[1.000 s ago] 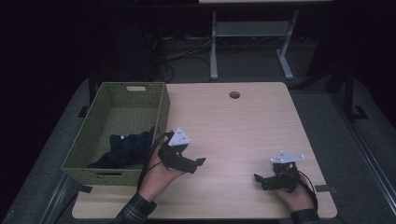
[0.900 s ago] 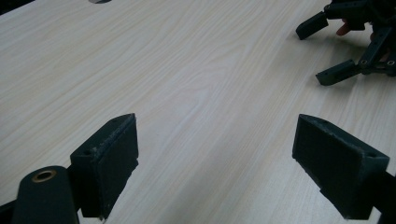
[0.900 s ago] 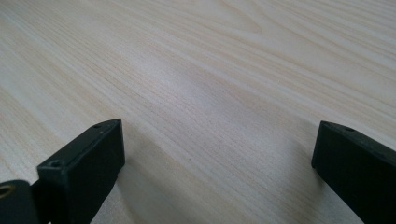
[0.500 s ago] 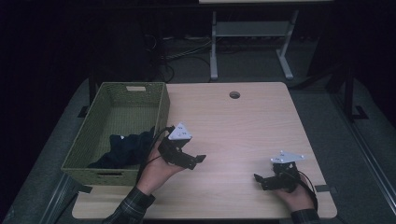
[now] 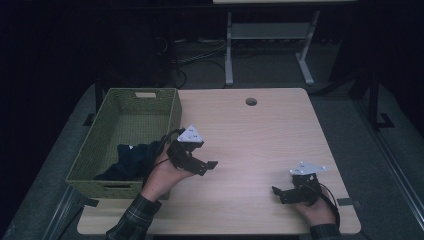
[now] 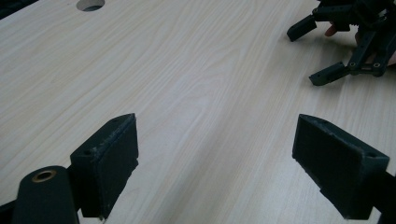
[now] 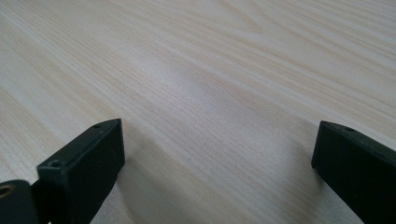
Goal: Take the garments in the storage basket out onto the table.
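While my left gripper (image 5: 202, 167) hangs over the wooden table (image 5: 260, 135) just right of the green woven basket (image 5: 167, 107), its jaws stand wide apart with nothing between them; in the left gripper view I see bare wood grain in the gap and the table's round cable hole (image 6: 90, 4) far off at the top. Nearest to that gripper is the dark cloth (image 5: 131, 159), which lies bunched in the near end of the basket, against the wall on the table side, and it is apart from the jaws. My left hand (image 5: 162, 175) comes up from the bottom edge in a plaid sleeve (image 5: 131, 220). My right gripper (image 5: 281, 192) sits low near the front right corner of the table, well apart from the left one, its jaws spread wide and empty as well; the right gripper view gives me plain tabletop between the two black pads (image 7: 88, 158). From the left gripper view I also catch the right gripper at the upper right.
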Tool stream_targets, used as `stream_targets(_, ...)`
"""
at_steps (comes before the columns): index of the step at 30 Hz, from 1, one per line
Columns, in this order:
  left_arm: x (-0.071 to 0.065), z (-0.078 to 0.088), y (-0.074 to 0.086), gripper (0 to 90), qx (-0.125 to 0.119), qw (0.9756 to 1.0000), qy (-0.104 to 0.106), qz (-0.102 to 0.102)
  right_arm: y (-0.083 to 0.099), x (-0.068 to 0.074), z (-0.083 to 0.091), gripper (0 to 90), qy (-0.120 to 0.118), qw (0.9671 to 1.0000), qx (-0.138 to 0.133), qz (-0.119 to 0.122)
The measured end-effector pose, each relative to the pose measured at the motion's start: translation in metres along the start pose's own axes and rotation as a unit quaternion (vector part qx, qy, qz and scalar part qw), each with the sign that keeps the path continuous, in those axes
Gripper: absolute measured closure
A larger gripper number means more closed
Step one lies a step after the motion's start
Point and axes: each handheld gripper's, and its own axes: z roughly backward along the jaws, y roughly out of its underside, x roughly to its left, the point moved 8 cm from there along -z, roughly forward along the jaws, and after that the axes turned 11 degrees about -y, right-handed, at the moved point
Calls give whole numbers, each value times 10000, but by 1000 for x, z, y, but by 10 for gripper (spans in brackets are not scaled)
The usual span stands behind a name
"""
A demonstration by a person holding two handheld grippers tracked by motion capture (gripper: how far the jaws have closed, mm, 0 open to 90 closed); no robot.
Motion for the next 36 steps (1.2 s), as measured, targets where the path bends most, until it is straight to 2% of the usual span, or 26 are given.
stream_targets(5,2,4,-2,140,-66,9999,112,67,0,0,0,24,2,10000,-5,10)
stream_targets(7,3,7,-4,140,-82,9999,77,26,0,0,0,24,5,10000,-9,19)
stream_targets(21,24,28,-4,140,-245,9995,-106,177,0,0,0,24,-11,10000,-12,23)
stream_targets(36,43,46,2,141,-254,9989,-295,259,0,0,0,24,-12,10000,-4,28)
